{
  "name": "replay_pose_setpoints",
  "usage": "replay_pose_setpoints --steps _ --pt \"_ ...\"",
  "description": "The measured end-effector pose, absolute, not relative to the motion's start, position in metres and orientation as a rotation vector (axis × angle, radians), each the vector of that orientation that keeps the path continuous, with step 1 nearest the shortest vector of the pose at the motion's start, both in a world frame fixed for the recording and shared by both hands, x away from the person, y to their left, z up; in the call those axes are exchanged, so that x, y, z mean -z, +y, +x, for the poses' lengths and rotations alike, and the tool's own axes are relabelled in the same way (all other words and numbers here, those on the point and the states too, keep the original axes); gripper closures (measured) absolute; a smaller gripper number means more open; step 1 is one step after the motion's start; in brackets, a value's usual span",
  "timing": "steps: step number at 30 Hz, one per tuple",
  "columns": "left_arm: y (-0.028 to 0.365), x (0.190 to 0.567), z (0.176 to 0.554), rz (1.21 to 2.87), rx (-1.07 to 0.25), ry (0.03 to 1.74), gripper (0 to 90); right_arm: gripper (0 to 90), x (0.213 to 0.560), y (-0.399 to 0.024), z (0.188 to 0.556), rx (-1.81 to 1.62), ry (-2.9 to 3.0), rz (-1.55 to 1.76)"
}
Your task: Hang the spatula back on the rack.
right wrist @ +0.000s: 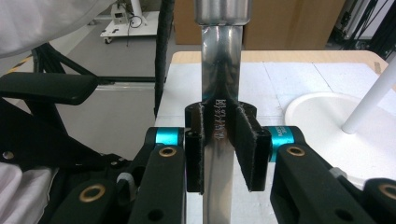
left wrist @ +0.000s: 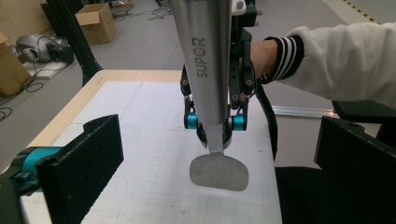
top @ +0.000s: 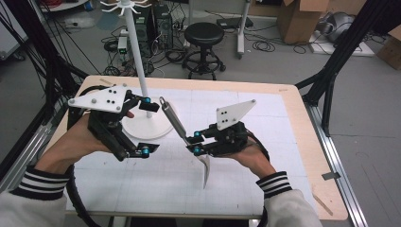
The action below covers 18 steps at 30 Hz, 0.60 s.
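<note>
Hanging tilted above the counter (top: 283, 142): a steel spatula (top: 176, 120), blade (top: 204, 171) low, handle slanting up toward the white stand (top: 142, 71). Clamping its flat neck between both pads: the right gripper (top: 195, 144). Hovering just left of the handle with jaws spread wide and nothing between them: the left gripper (top: 146, 125), near the stand's round base (top: 156, 128).
</note>
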State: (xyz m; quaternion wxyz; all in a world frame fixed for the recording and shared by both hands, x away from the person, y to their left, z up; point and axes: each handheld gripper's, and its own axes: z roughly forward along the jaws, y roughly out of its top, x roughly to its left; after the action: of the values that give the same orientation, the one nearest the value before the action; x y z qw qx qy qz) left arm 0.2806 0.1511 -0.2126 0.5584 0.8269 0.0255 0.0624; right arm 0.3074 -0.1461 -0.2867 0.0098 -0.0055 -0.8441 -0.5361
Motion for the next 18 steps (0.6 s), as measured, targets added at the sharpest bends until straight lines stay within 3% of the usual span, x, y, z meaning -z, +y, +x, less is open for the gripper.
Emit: replay_pose_setpoints --steps 8,11,18 --pt "0.145 0.213 0.281 1.946 -0.128 0.046 2.7 74.8 0.292 -0.143 0.306 1.656 -2.640 -0.010" --pt "0.142 0.211 0.282 1.936 -0.123 0.037 7.9 74.8 0.293 -0.142 0.306 1.655 -2.643 -0.002" --pt "0.135 0.208 0.285 1.933 -0.109 0.022 11.0 74.8 0.294 -0.141 0.305 1.651 -2.639 -0.004"
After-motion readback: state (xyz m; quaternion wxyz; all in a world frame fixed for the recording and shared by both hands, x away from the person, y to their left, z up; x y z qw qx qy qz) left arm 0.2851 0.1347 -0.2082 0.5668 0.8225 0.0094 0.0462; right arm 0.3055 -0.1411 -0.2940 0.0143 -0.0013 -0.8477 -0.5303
